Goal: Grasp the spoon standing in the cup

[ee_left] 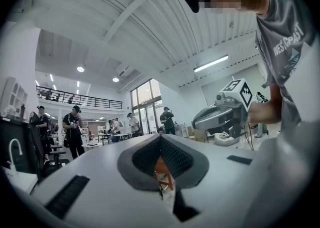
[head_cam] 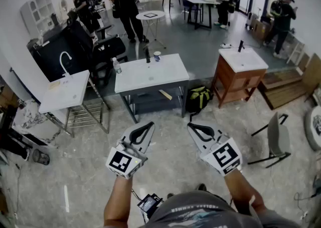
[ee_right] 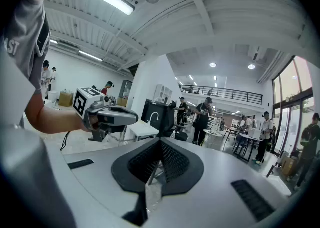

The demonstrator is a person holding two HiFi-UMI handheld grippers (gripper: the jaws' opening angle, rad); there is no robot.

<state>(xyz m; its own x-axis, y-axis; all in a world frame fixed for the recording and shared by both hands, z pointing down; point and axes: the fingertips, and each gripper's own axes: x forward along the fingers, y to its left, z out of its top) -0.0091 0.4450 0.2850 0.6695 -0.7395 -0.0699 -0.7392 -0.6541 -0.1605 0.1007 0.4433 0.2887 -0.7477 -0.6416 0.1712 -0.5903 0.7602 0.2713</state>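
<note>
Both pairs of jaws, left gripper (head_cam: pixel 149 127) and right gripper (head_cam: pixel 192 127), sit closed on nothing; approach the far tabletop (head_cam: pixel 150 76), then open one over the cup (head_cam: pixel 157 56).

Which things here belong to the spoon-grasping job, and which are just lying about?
Job: cup on the white counter (spoon too small to make out); left hand-held gripper and right hand-held gripper, both shut, empty.
Lying about: water bottle, green bag, wooden washstand, grey chair.
</note>
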